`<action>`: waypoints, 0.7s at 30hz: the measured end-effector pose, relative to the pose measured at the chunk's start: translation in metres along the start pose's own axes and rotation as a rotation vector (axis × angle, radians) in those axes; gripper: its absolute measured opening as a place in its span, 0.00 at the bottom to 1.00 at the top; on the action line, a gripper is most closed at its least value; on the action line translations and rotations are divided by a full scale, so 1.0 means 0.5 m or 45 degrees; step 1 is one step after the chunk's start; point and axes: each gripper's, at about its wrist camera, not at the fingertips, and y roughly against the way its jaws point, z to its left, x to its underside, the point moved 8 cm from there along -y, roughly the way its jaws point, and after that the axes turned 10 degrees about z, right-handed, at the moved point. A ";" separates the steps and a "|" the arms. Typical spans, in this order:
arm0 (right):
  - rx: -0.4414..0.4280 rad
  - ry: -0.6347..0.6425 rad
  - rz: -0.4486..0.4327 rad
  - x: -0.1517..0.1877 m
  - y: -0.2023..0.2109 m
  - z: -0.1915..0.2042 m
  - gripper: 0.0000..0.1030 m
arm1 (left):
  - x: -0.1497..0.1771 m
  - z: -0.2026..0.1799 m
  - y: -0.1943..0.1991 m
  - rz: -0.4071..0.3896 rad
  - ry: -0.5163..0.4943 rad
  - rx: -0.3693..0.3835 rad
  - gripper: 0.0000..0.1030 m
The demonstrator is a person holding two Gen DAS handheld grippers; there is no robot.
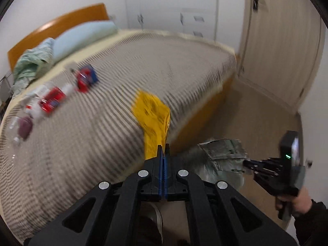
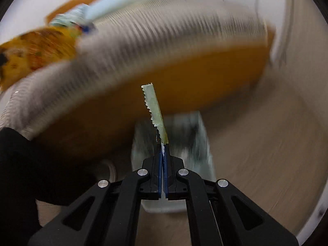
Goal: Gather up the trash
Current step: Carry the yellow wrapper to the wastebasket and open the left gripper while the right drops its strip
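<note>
right gripper (image 2: 163,143) clamped on pale green wrapper (image 2: 154,110) | striped bed (image 2: 164,30) behind, blurred

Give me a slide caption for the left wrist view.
Left gripper shut on a yellow snack bag above a striped bed, red wrappers left behind.

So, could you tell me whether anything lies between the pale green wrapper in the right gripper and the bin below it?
Nothing visible does. The right gripper pinches the pale green wrapper with a serrated edge directly above the blurred whitish bin on the floor, with only open air between them.
</note>
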 end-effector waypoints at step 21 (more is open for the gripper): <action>0.085 -0.246 0.333 0.071 -0.246 -0.146 0.65 | 0.107 -0.287 -0.165 0.393 -0.351 0.185 0.00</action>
